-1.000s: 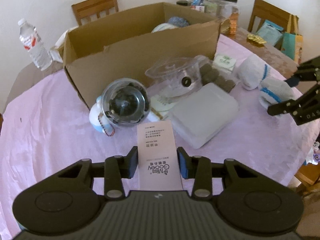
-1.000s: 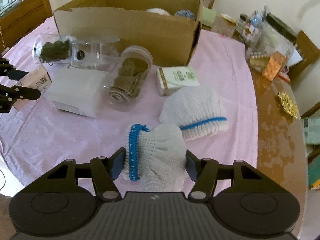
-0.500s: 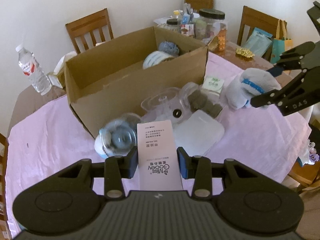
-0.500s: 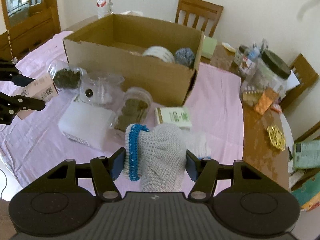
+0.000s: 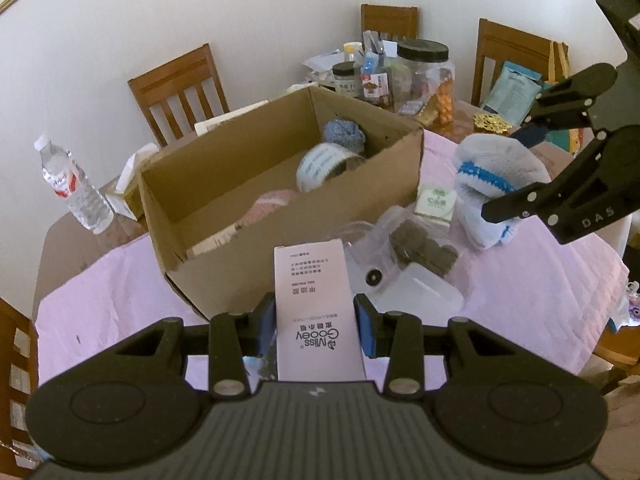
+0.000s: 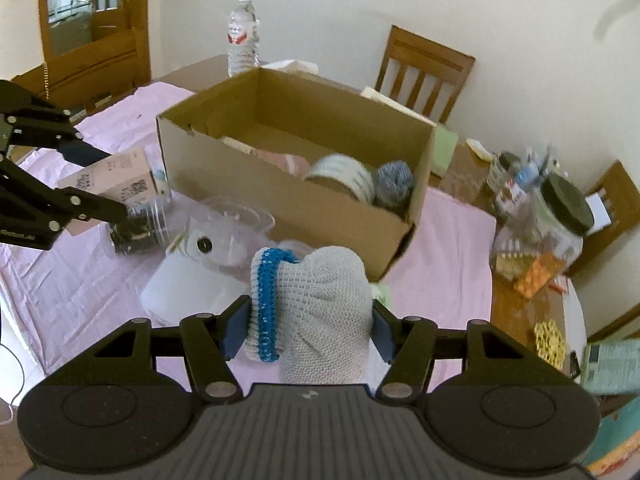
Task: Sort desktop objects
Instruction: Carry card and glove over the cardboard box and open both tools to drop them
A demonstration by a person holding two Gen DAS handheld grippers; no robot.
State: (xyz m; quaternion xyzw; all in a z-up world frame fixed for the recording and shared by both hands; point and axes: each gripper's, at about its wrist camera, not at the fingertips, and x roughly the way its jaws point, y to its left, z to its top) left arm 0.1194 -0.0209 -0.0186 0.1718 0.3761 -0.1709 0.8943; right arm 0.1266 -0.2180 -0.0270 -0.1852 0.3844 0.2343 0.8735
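— So, why is each gripper carrying something up off the worktop (image 5: 100,304) at once?

— My guess is both loads are heading for the cardboard box (image 5: 280,280). Low in the middle of the left wrist view, the left gripper (image 5: 316,330) is clamping a pale pink carton (image 5: 316,312) by its two long sides, jaws closed in tight against it, printed face up. Low centre in the right wrist view, the right gripper (image 6: 308,330) is squeezing a bundled white knitted glove (image 6: 320,312) with a blue cuff; the knit is bulging out between the jaws.

— Why hold the carton that way?

— Pinching the flat sides is keeping it straight, I'd say. The glove is soft, so it needs squashing to stay put.

— What is one view giving you that the other isn't?

— In the left wrist view the other gripper is showing at right, with the glove hanging clear of the pink cloth, and a second glove (image 5: 484,228) is lying beneath it. From the right wrist view that second glove is hidden, but the carton's barcoded end is showing at left, and a clear jar of dark pieces (image 6: 136,228) is lying just under it.

— And the box?

— It is sitting open mid-frame in both, already holding a roll of tape (image 6: 340,174) and a blue-grey ball of yarn (image 6: 394,184).
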